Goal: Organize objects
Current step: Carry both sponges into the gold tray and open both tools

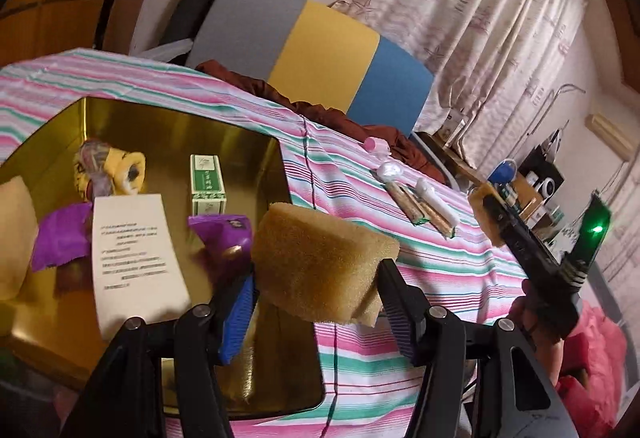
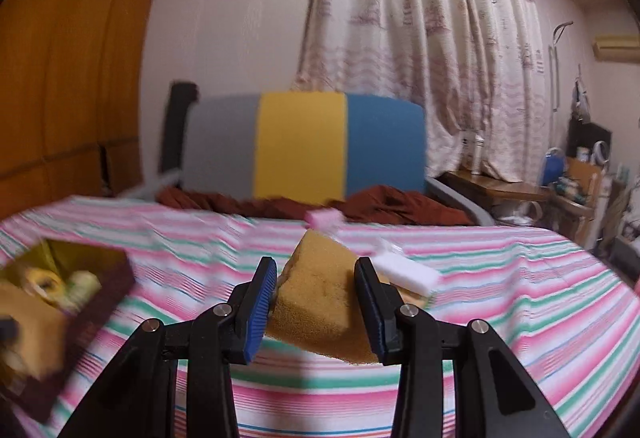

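Left wrist view: we see our left gripper [image 1: 316,302] with its 2 blue-padded fingers [image 1: 237,320] clamped on a tan, coarse foam sponge block [image 1: 326,262], held above the near right edge of an open gold-lined metal tin [image 1: 224,142]. The tin sits on a pink, green and white striped cloth [image 1: 400,278]. Inside the tin lie a white printed paper card [image 1: 134,258], a small green and white cardboard box [image 1: 207,178] standing upright, 2 purple wrappers [image 1: 60,238] and a yellow patterned fabric bundle [image 1: 108,168]. Further along the cloth, well apart from the tin, rest 2 brown stick packs [image 1: 420,208] with a white roll beside them, and a small pink cylinder [image 1: 376,145] near a rust-brown crumpled garment [image 1: 340,118]. At the right edge our right gripper [image 1: 486,216] shows from the side with a second tan piece at its tip.

Right wrist view: the picture is motion-blurred. We see our right gripper [image 2: 316,302] with its 2 fingers [image 2: 262,302] pressed against a second tan foam sponge [image 2: 320,306], held above the striped cloth. A white rectangular block [image 2: 408,272] lies just beyond it, and the tin [image 2: 108,290] appears at the far left. A grey, yellow and blue panelled chair back [image 2: 300,148] stands behind the table, before a patterned cream curtain [image 2: 420,38].
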The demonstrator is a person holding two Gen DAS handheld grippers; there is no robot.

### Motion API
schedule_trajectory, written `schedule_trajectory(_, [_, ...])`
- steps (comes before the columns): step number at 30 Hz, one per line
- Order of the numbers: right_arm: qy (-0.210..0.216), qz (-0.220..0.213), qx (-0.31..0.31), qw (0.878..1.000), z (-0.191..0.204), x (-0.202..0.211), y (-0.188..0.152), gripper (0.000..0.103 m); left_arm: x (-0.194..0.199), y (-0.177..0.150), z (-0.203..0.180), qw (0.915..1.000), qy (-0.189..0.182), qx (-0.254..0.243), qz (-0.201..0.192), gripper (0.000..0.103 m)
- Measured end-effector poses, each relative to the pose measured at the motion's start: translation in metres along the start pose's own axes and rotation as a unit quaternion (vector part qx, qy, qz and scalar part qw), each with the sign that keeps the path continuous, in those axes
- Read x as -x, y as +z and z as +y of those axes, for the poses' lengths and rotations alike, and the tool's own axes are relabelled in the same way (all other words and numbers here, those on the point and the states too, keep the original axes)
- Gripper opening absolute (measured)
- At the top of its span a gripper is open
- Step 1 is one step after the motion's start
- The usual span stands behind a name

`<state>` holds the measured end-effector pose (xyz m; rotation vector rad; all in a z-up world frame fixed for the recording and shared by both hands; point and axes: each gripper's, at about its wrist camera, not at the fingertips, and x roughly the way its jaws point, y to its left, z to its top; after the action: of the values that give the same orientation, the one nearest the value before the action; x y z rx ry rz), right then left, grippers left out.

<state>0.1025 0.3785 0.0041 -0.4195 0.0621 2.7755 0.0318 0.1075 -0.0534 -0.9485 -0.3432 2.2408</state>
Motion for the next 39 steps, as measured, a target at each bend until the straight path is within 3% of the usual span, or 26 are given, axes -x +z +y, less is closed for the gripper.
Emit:
schedule_trajectory(8, [0.094,0.001,-0.026,0.995,0.046,0.016,0.014,0.041,0.011,0.0,0.015,0.9984,-0.043,0.036,-0.006,0.061])
schedule_trajectory(15, [0.147,0.038,-0.047,0.987,0.077,0.018,0.001,0.041,0.025,-0.003,0.031,0.9981,-0.039,0.045,-0.016,0.062])
schedule_trajectory(20, [0.168,0.053,-0.047,0.983,0.093,0.018,-0.004,0.041,0.023,0.0,0.025,0.9998,0.019,0.003,-0.008,0.062])
schedule_trajectory(23, [0.181,0.059,-0.042,0.981,0.103,0.018,-0.005,0.041,0.018,-0.002,0.041,0.9987,0.037,0.034,0.011,0.061])
schedule_trajectory(26, [0.192,0.064,-0.039,0.979,0.108,0.017,-0.007,0.041,0.019,-0.003,0.043,0.9966,0.081,0.009,0.013,0.062])
schedule_trajectory(28, [0.197,0.07,-0.037,0.977,0.113,0.015,-0.008,0.041,0.018,-0.005,0.043,0.9956,0.093,0.002,0.016,0.067])
schedule_trajectory(31, [0.206,0.081,-0.037,0.974,0.12,0.012,-0.01,0.041,0.024,-0.009,0.036,0.9931,0.116,-0.018,-0.003,0.1])
schedule_trajectory(34, [0.213,0.092,-0.025,0.972,0.127,0.007,-0.011,0.041,0.027,-0.013,0.028,0.9936,0.107,-0.032,-0.018,0.103])
schedule_trajectory(39, [0.226,0.132,0.003,0.965,0.143,-0.017,-0.008,0.041,0.026,-0.021,0.021,0.9903,0.127,-0.053,-0.018,0.103])
